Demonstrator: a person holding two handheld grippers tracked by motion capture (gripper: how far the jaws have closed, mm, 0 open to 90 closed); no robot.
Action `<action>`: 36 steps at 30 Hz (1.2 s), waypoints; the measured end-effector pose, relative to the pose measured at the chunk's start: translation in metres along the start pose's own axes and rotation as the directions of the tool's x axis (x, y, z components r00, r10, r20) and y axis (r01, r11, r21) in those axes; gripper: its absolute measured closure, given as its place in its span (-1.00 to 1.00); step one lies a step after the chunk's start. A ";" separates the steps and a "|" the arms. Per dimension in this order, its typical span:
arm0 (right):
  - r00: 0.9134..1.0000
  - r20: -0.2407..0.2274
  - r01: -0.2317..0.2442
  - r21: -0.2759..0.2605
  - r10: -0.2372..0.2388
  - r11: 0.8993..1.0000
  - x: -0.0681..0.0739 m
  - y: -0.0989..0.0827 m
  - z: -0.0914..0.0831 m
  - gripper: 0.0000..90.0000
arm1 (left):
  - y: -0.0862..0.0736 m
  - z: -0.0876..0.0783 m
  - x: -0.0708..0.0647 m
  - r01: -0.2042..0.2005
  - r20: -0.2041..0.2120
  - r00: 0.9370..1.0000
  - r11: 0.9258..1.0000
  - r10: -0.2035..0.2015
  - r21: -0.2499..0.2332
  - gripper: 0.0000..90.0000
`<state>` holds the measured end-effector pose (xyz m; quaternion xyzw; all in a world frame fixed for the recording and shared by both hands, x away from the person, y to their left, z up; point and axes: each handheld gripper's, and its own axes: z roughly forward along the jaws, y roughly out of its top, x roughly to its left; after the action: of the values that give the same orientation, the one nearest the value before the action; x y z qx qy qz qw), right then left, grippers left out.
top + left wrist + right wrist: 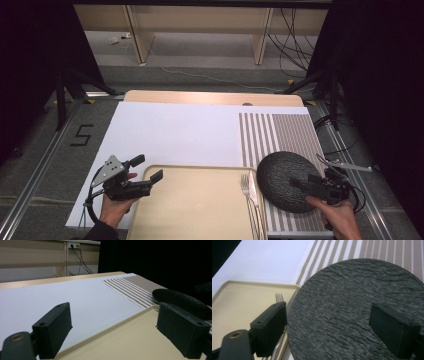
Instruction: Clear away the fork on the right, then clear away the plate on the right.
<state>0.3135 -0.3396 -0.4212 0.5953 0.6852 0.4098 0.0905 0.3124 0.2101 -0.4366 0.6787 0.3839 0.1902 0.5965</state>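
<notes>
Fingers (395, 333) of our right gripper (311, 186) spread over the plate (285, 180), while our left gripper (146, 168) gapes above the tray (200, 210).

Fork (245, 186) in tray (190, 210), plate (285, 181) right, on placemat (280, 132)

Lab recording bay, not a home. My tabletop (210, 97) stands between black curtains (35, 55), on grey floor with metal rails (37, 172) and a taped number 5 (81, 135). Loose cables (292, 37) trail behind; tripod legs (62, 95) at both sides.
</notes>
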 end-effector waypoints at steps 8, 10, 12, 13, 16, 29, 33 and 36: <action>0.998 -0.006 -0.065 0.012 0.065 0.998 -0.013 -0.004 -0.007 -0.65 | 0.000 0.001 0.000 0.003 0.001 1.000 1.000 -0.003 0.001 -0.73; 0.999 -0.011 -0.053 0.000 0.053 0.999 -0.016 -0.005 -0.008 -0.66 | 0.001 0.001 0.000 0.003 0.001 1.000 1.000 -0.003 0.000 -0.73; 0.997 -0.009 -0.072 0.010 0.072 0.997 -0.018 -0.006 -0.009 -0.66 | 0.001 0.001 0.000 0.003 0.001 1.000 1.000 -0.003 0.000 -0.73; 0.996 -0.007 -0.089 0.009 0.089 0.996 -0.018 -0.006 -0.009 -0.66 | 0.000 0.002 0.000 0.003 0.003 1.000 1.000 -0.003 0.000 -0.73; 0.997 -0.008 -0.077 0.018 0.077 0.997 -0.021 -0.008 -0.010 -0.67 | 0.001 0.001 0.000 0.002 0.005 1.000 1.000 -0.002 0.000 -0.73; 0.992 0.029 -0.125 0.051 0.123 0.991 -0.028 -0.012 -0.010 -0.67 | 0.000 0.002 0.000 -0.001 0.004 1.000 1.000 0.001 0.004 -0.73; 0.985 0.045 -0.168 0.063 0.166 0.984 -0.033 -0.014 -0.012 -0.67 | 0.001 0.004 -0.001 -0.005 0.008 1.000 1.000 0.005 0.003 -0.73; 0.981 0.049 -0.191 0.073 0.188 0.979 -0.039 -0.016 -0.014 -0.66 | 0.001 0.004 -0.001 -0.003 0.012 1.000 1.000 0.003 0.004 -0.73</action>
<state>0.3036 -0.3802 -0.4371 0.6695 0.6385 0.3773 0.0423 0.3147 0.2063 -0.4363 0.6817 0.3797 0.1864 0.5970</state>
